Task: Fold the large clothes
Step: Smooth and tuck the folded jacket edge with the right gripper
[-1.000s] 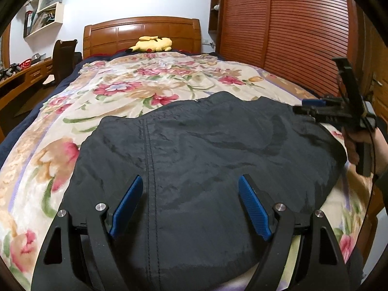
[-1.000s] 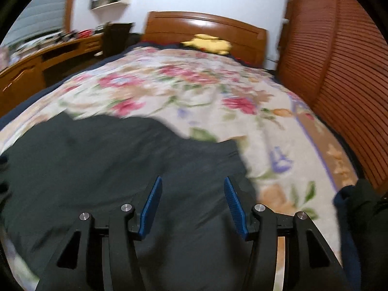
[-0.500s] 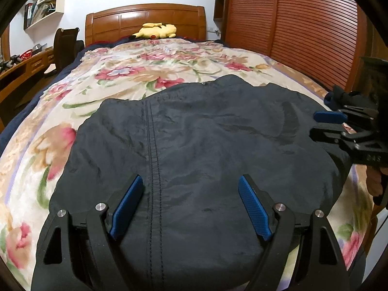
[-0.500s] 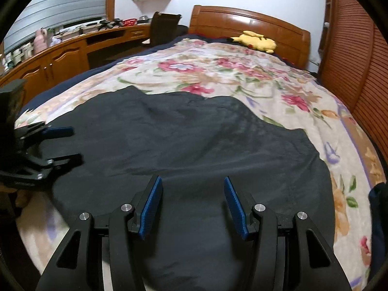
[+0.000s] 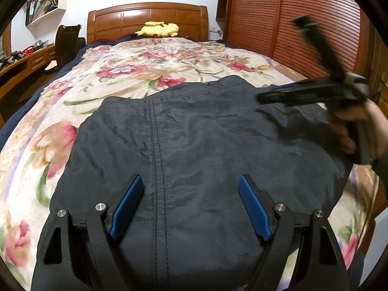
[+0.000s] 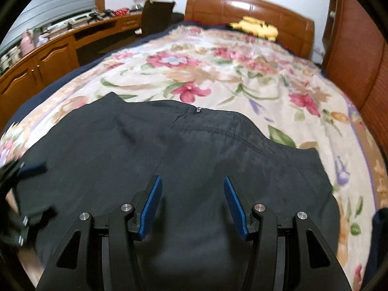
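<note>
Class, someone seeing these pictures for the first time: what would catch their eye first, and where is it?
A dark jacket lies spread flat across the near end of a floral bedspread. A yellow plush toy rests by the wooden headboard.

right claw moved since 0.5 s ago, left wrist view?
Yes. The right claw sat low at the dark garment's right edge; it is now higher and further in over the garment, level with its far edge, against the slatted wardrobe.
</note>
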A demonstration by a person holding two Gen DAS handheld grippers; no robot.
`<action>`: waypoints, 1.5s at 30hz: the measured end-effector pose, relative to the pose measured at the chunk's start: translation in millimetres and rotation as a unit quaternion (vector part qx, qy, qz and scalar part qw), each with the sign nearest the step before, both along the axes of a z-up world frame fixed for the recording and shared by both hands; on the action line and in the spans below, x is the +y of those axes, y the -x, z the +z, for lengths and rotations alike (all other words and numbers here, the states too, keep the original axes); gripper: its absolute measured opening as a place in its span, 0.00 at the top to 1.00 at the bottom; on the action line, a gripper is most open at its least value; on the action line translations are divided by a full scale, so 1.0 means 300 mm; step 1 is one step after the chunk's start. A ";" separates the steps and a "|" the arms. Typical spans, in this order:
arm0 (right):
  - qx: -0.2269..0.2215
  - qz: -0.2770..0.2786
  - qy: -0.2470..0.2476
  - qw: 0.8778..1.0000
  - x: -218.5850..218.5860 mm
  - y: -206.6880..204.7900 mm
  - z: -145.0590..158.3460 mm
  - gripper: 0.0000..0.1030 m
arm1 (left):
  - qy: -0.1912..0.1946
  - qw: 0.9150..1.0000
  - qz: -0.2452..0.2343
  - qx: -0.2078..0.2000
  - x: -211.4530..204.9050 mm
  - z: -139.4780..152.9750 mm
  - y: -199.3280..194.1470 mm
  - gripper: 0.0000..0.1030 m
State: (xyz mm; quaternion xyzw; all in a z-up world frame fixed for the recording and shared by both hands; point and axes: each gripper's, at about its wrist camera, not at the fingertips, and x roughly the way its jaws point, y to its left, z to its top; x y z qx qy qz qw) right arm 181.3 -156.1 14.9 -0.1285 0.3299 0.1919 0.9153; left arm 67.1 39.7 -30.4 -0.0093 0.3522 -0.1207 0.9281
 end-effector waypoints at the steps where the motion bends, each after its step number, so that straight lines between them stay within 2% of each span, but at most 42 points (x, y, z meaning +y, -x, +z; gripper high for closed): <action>1: 0.016 -0.001 0.004 1.000 0.019 -0.046 -0.009 0.47 | 0.005 1.000 -0.002 0.000 0.005 0.003 0.000 0.20; 6: 0.068 -0.019 0.031 0.997 0.104 -0.223 -0.072 0.47 | 0.015 1.000 -0.006 0.000 0.021 0.009 0.002 0.20; 10: 0.070 -0.003 0.038 0.997 0.148 -0.286 -0.091 0.56 | 0.014 1.000 -0.012 0.000 0.016 0.010 0.005 0.20; 16: 0.054 -0.007 0.042 0.998 0.164 -0.320 -0.103 0.58 | 0.003 1.000 -0.014 -0.001 -0.005 0.008 0.011 0.20; 23: 0.012 -0.024 0.035 0.999 0.091 -0.150 -0.055 0.54 | -0.004 1.000 -0.013 0.000 -0.015 0.004 0.007 0.20; 28: -0.014 -0.004 0.018 1.000 0.018 0.057 -0.036 0.54 | -0.010 1.000 -0.012 0.002 -0.016 0.001 0.004 0.20; 36: -0.029 0.028 -0.006 0.999 -0.013 0.379 -0.111 0.54 | -0.017 1.000 -0.008 0.002 -0.022 -0.005 -0.003 0.20; 45: -0.066 0.029 -0.047 0.996 -0.029 0.514 -0.090 0.54 | -0.018 1.000 0.005 -0.002 -0.006 -0.014 0.009 0.20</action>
